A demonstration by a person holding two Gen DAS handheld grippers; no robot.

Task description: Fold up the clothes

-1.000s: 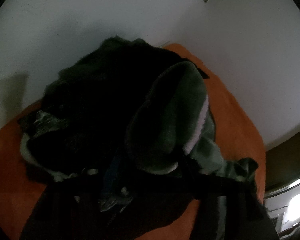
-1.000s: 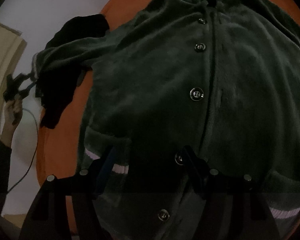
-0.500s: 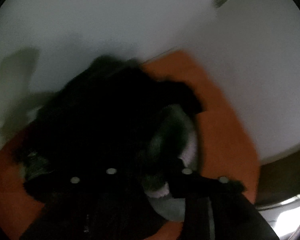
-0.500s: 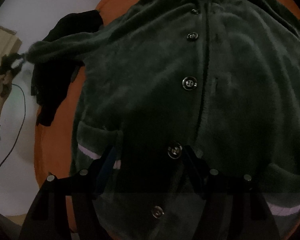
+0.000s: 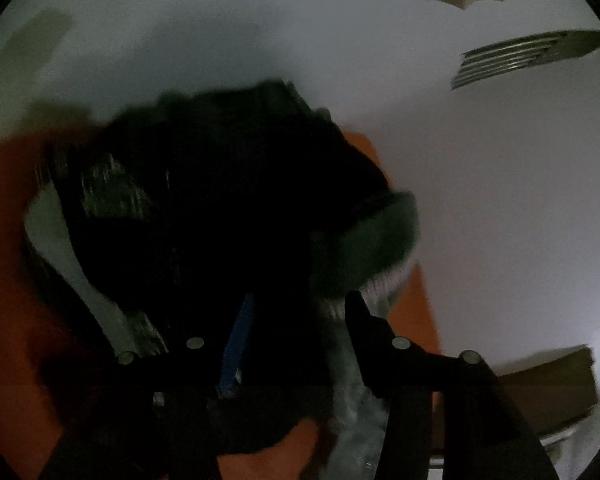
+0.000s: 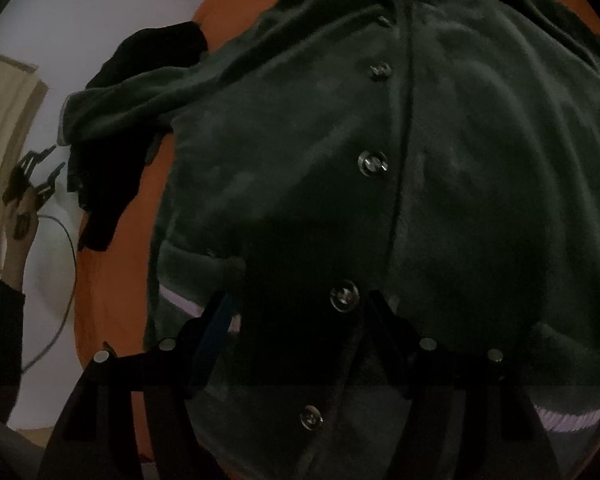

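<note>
left wrist view: the left gripper hung open beside the jacket's sleeve cuff, near the orange cover's edge, likely for flattening.

right wrist view: the right gripper hovered open over the buttoned jacket, which lay spread flat across the cover.

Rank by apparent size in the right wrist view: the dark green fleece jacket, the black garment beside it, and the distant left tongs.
Largest to smallest, as they look:
1. Dark green fleece jacket, filling most of the view.
2. Black garment, beside and under the jacket's sleeve.
3. Left tongs, tiny, but they are farther from the camera, so true size is unsure.
</note>
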